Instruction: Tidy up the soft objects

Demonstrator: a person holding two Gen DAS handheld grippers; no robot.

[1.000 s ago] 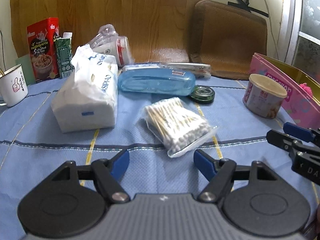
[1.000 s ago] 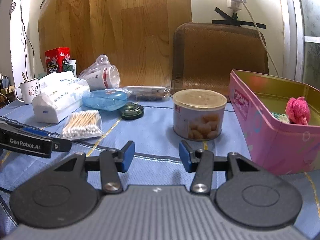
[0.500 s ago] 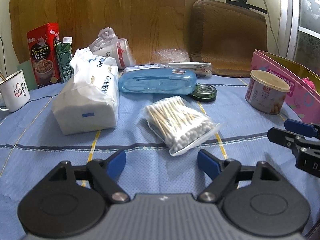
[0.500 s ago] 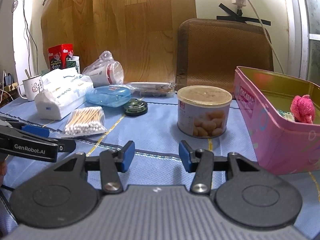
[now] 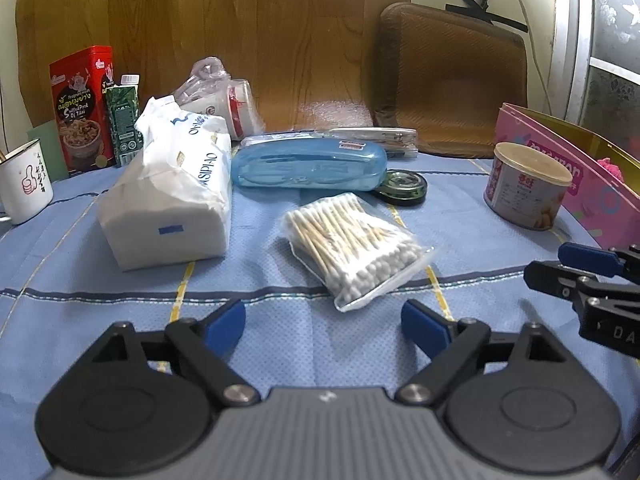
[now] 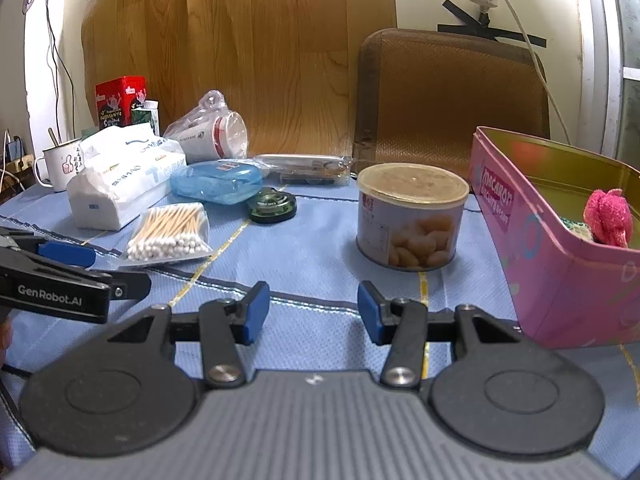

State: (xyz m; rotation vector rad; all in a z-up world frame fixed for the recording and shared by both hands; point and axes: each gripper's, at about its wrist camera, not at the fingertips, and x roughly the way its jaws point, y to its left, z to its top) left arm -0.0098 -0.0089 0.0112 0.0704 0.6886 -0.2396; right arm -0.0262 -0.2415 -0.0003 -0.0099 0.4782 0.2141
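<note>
A clear bag of cotton swabs lies on the blue cloth just ahead of my open, empty left gripper; it also shows in the right wrist view. A white tissue pack lies to its left. A pink tin at the right holds a pink plush toy. My right gripper is open and empty, hovering over the cloth in front of a round can.
A blue plastic case, a dark round tin, bagged cups, a red box, a green carton and a white mug stand behind. A brown chair back rises beyond the table.
My left gripper has opened wider and drawn back slightly. The right gripper has tilted and shifted a little; nothing on the table moved.
</note>
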